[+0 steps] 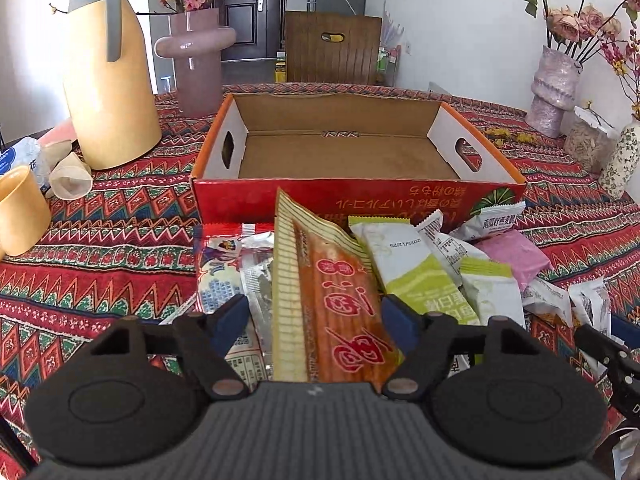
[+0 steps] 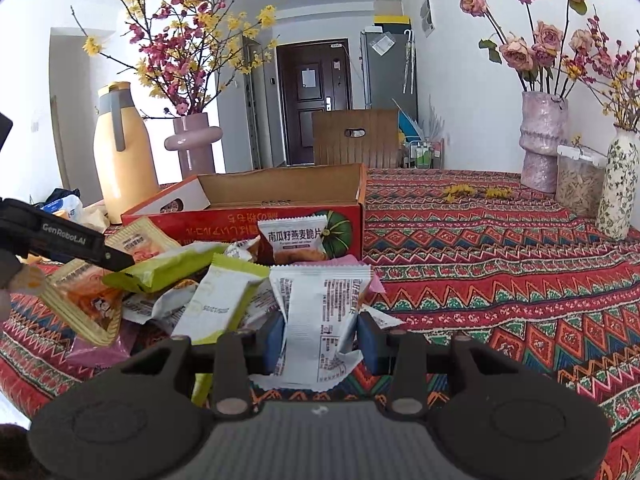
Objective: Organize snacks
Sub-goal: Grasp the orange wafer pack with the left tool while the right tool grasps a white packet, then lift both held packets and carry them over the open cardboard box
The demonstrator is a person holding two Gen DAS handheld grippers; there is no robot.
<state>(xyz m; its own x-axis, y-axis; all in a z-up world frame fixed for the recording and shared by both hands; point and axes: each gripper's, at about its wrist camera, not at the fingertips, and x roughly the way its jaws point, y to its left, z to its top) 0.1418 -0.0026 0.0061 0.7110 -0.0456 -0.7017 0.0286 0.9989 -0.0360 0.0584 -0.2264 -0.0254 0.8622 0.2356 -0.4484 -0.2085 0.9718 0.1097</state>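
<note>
Between the left tongs (image 1: 314, 322) lies a long orange packet (image 1: 340, 304) with a yellow striped edge — the pads stand on either side of it without pressing. Right tongs (image 2: 320, 342) are clenched on a white snack packet (image 2: 318, 316). Both sit in the snack pile (image 1: 460, 264) on the bench (image 1: 120, 240), just before the red cardboard box (image 1: 356, 196) — its floor bare. Beyond stand a yellow jug (image 1: 108, 80) and a pink vase (image 1: 198, 56).

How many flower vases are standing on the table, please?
3: a smooth pink vase beside the yellow jug at left, a textured pink vase at right, and a floral white vase nearer.
</note>
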